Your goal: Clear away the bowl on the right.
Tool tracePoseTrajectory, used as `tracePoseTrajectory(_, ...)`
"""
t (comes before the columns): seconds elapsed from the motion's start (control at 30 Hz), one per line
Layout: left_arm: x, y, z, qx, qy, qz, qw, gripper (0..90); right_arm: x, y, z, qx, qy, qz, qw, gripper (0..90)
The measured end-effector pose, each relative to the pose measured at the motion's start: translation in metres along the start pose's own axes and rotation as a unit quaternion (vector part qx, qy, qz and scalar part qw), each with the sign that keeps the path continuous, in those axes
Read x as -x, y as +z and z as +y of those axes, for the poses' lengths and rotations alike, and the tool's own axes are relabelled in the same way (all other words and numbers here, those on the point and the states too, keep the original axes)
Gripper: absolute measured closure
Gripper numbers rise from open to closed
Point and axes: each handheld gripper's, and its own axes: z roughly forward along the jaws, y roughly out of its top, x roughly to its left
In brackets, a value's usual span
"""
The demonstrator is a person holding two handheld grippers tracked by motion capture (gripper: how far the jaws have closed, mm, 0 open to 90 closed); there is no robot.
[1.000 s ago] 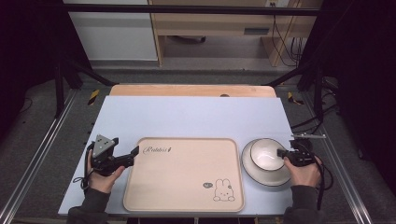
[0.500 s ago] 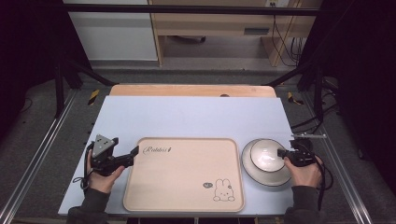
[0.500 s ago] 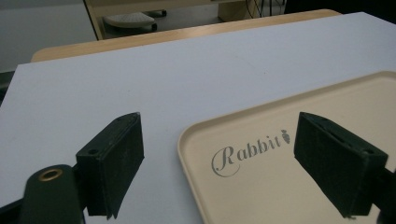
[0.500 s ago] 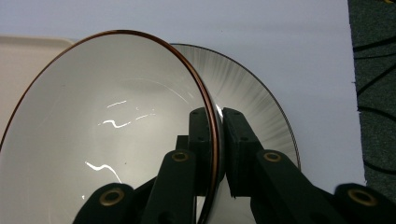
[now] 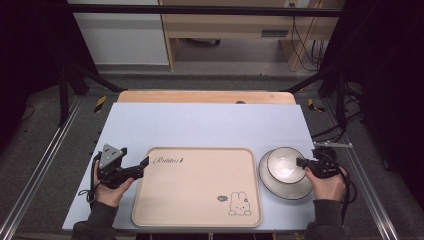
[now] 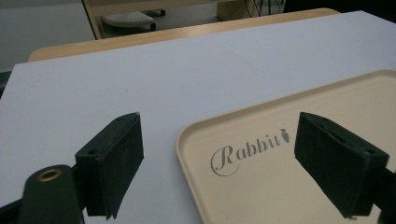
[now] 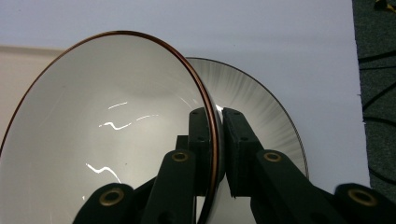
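- The right claw (image 5: 301,162) is pinching the rim of a white bowl (image 5: 283,165), one jaw inside the rim and one outside, with the pads pressed on the thin copper-coloured edge.
- In the right gripper view the bowl (image 7: 107,135) is tilted, its glossy inside facing the camera, and the right claw (image 7: 215,140) grips it at the near side.
- The bowl sits over a grey-white plate (image 5: 286,190) on the right part of the bench (image 5: 210,125); the plate (image 7: 261,121) shows behind the bowl's rim.
- The plate lies just beside the right edge of a beige tray (image 5: 200,190), which carries the word "Rabbit" and a small rabbit drawing (image 5: 239,205).
- The left claw (image 5: 145,162) is spread wide and holds nothing; it rests at the tray's near-left corner.
- In the left gripper view the left claw (image 6: 219,158) straddles the tray (image 6: 280,186) corner, one jaw over the pale blue bench (image 6: 140,79), the other over the tray.
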Motion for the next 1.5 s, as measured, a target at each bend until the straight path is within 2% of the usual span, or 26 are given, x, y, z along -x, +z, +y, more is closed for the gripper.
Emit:
tracePoseTrajectory(0.47, 0.001, 0.002, 0.000, -0.002, 0.001, -0.001, 1.0000, 15.1, -0.008, -0.009, 0.003, 0.016, -0.007, 0.017, 0.9997, 82.6)
tracePoseTrajectory(0.77, 0.001, 0.001, -0.001, -0.002, 0.003, -0.003, 1.0000, 15.1, -0.014, -0.014, 0.005, 0.026, -0.020, 0.031, 0.9990, 82.6)
tracePoseTrajectory(1.4, 0.002, 0.001, -0.001, -0.002, 0.005, -0.004, 1.0000, 15.1, -0.036, -0.024, 0.013, 0.047, -0.048, 0.054, 0.9963, 82.5)
tracePoseTrajectory(1.5, 0.003, 0.001, -0.001, -0.003, 0.006, -0.005, 1.0000, 15.1, -0.041, -0.025, 0.015, 0.050, -0.053, 0.064, 0.9952, 82.5)
